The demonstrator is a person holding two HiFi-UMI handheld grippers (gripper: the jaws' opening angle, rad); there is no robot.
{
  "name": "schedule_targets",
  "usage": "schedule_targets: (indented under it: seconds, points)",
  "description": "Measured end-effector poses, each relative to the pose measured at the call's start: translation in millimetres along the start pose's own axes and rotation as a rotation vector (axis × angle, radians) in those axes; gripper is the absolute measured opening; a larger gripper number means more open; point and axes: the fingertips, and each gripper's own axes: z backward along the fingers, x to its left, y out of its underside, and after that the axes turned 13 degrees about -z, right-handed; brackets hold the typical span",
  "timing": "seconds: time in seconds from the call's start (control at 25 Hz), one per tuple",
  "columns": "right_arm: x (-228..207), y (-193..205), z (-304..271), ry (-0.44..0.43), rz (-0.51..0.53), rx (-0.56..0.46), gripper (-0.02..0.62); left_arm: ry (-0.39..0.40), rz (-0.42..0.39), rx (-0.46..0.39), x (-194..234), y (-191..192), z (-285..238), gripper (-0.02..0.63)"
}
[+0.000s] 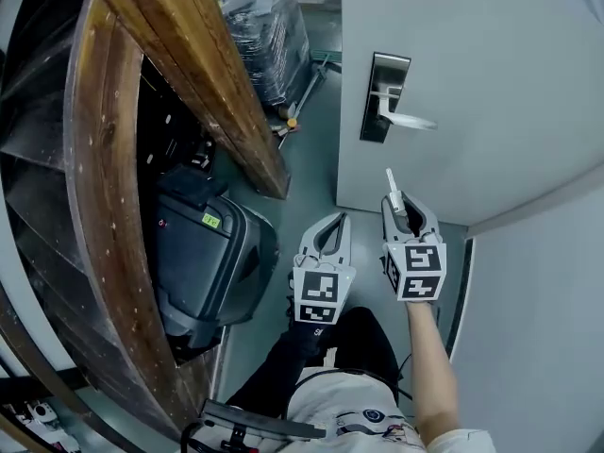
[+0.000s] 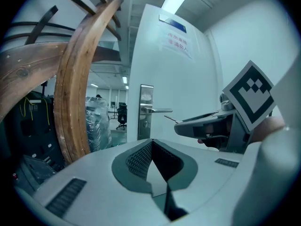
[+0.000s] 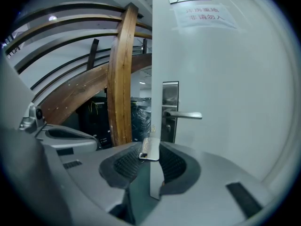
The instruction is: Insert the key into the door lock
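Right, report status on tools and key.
Right tool shut on key. Left tool shut, empty. No contact with door lock yet, nothing between.

Curved wooden beam [image 1: 94, 206] beside black case [image 1: 203, 262]; wrapped pallet [image 1: 264, 26] behind.

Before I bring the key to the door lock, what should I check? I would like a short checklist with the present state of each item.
1. Key clamped in the right gripper: ok.
2. Key blade points out toward the door: ok.
3. Lock plate in view ahead, nothing in between: ok.
4. Keyhole under the handle located: cannot tell, too small.
5. Key tip at the lock: not ok, apart from it.
6. Left gripper shut, empty, aside: ok.
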Motion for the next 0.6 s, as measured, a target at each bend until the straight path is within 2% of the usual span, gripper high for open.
schedule_targets:
  seconds: [0.6]
  points:
    - [-35, 0, -105, 0.075, 0.022, 0.026, 0.12, 0.016, 0.016, -0.001, 31, 36, -48, 0.005]
